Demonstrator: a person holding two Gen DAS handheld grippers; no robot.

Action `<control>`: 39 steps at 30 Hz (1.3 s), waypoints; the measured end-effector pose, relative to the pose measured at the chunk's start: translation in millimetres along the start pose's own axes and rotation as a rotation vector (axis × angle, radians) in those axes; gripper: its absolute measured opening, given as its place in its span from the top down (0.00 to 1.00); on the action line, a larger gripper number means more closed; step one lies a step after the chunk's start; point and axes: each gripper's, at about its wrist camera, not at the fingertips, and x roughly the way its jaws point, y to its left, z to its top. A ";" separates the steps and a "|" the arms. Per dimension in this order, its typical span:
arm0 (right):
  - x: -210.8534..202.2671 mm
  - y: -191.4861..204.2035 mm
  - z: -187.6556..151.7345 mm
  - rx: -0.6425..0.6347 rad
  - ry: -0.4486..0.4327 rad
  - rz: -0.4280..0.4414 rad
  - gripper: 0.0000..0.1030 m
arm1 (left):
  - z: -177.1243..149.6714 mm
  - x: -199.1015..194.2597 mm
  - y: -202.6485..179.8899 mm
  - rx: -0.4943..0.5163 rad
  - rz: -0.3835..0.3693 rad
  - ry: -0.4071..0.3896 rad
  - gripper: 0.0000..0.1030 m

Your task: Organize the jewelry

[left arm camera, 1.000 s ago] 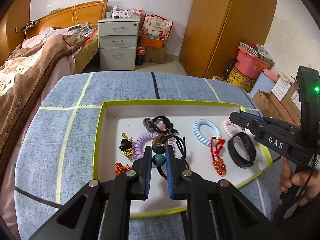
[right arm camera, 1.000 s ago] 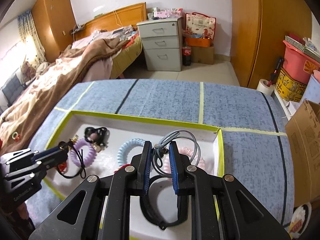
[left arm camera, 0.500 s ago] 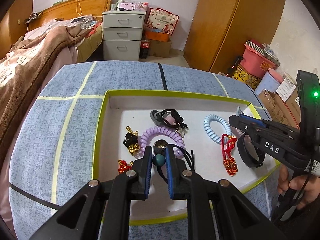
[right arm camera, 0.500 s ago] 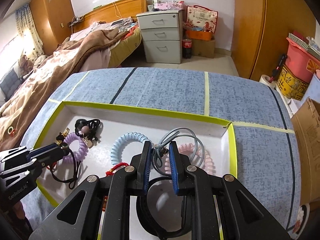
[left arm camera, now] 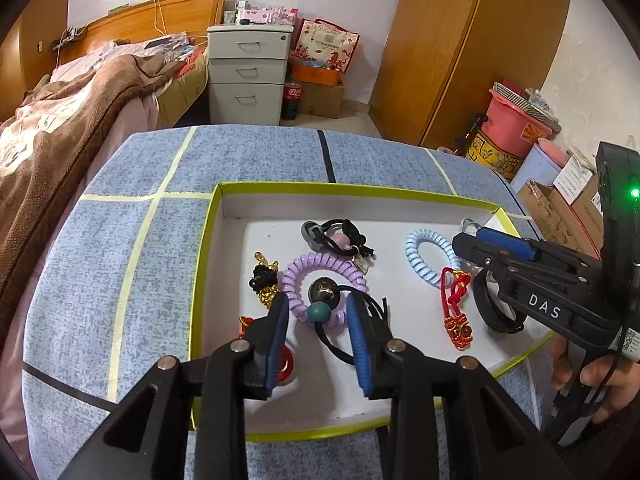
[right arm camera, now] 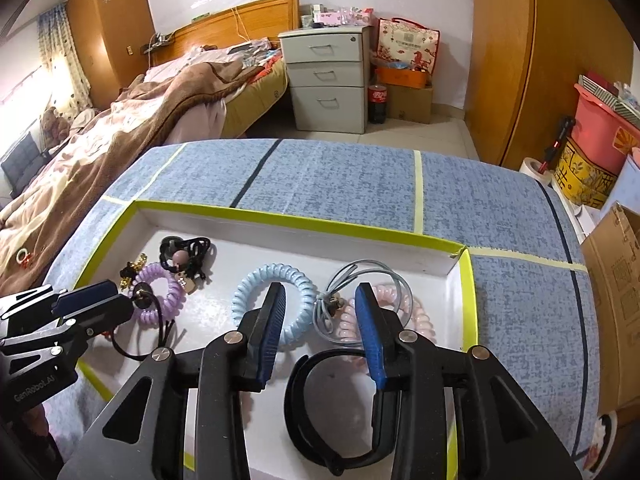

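Note:
A white tray with a yellow-green rim holds the jewelry. My left gripper is open over the black cord hair tie with a teal bead, which lies on the purple coil band. My right gripper is open above the grey cord hair tie, which lies on the pink coil band. A light blue coil band, a black wristband and a red knotted charm lie nearby.
A black hair tie with a pink bead, a black and gold charm and a red item also lie in the tray. The tray sits on a blue cloth with tape lines. A bed stands to the left.
Both grippers have opened. The left one let go of the teal-bead hair tie onto the purple coil; the right one let go of the grey cord hair tie onto the pink coil.

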 end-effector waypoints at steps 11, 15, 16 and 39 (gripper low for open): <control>-29.4 5.7 -12.0 0.039 -0.060 0.011 0.63 | -9.0 -28.1 -10.7 0.021 0.043 -0.058 0.56; -46.5 10.9 -22.3 0.042 -0.092 0.001 0.59 | -16.6 -40.4 -12.9 0.009 0.039 -0.076 0.53; -50.9 12.1 -25.2 0.042 -0.099 -0.003 0.55 | -19.0 -43.7 -13.9 0.007 0.049 -0.084 0.52; -116.9 49.9 -109.4 0.049 -0.192 -0.052 0.54 | -76.5 -93.1 -32.8 0.003 0.167 -0.183 0.51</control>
